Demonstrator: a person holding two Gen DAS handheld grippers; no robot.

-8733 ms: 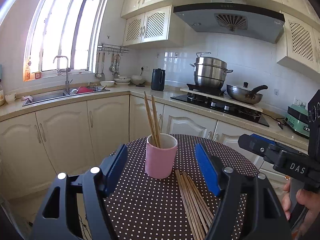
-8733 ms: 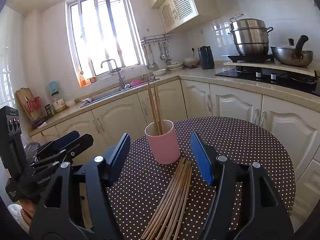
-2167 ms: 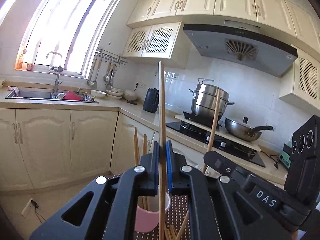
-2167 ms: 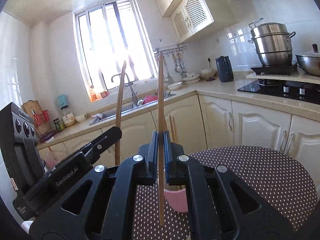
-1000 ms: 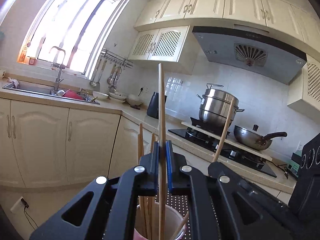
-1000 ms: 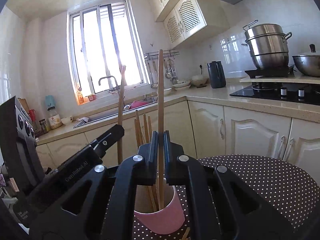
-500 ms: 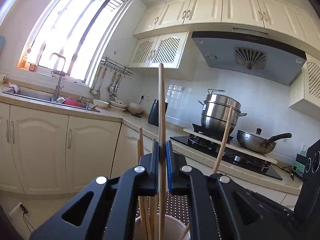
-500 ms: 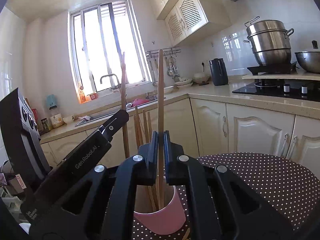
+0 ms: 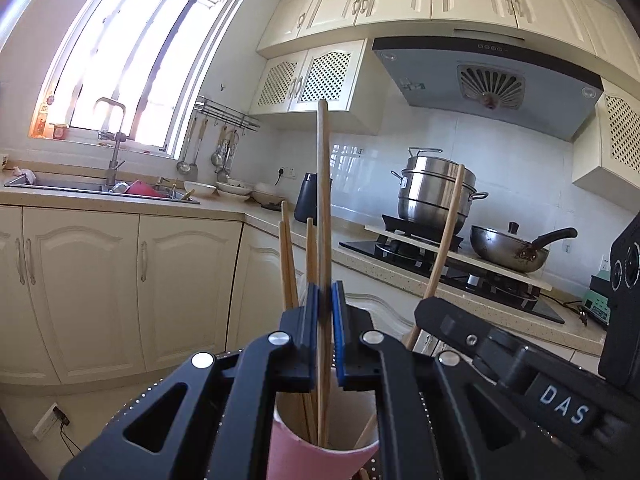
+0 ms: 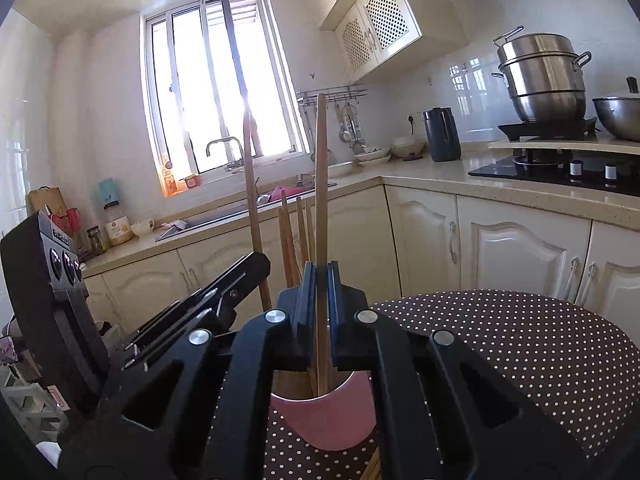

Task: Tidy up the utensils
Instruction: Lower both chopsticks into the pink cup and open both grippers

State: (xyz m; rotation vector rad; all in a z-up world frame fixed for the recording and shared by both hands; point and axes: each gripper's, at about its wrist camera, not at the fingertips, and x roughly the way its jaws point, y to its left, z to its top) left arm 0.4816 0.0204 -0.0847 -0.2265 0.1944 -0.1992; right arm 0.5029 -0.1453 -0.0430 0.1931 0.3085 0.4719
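A pink cup (image 9: pixel 320 460) stands on the polka-dot table; it also shows in the right wrist view (image 10: pixel 332 420). Several wooden chopsticks (image 9: pixel 288 256) stand in it. My left gripper (image 9: pixel 325 320) is shut on one upright chopstick (image 9: pixel 323 200) whose lower end reaches into the cup. My right gripper (image 10: pixel 319 296) is shut on another upright chopstick (image 10: pixel 320 184), its lower end also inside the cup. Each gripper shows in the other's view, the right one (image 9: pixel 460 332) beside the cup with its chopstick (image 9: pixel 448 240), the left one (image 10: pixel 224 292) with its chopstick (image 10: pixel 250 184).
The round brown polka-dot table (image 10: pixel 520 340) stands by cream cabinets (image 9: pixel 180 288). A sink (image 9: pixel 100 188) lies under the window. A steel steamer pot (image 9: pixel 436 196) and a wok (image 9: pixel 508 248) sit on the stove. A dark kettle (image 10: pixel 440 136) stands on the counter.
Both grippers have lowered their chopsticks deeper into the pink cup and moved slightly closer to it. Both stay shut on their chopsticks.
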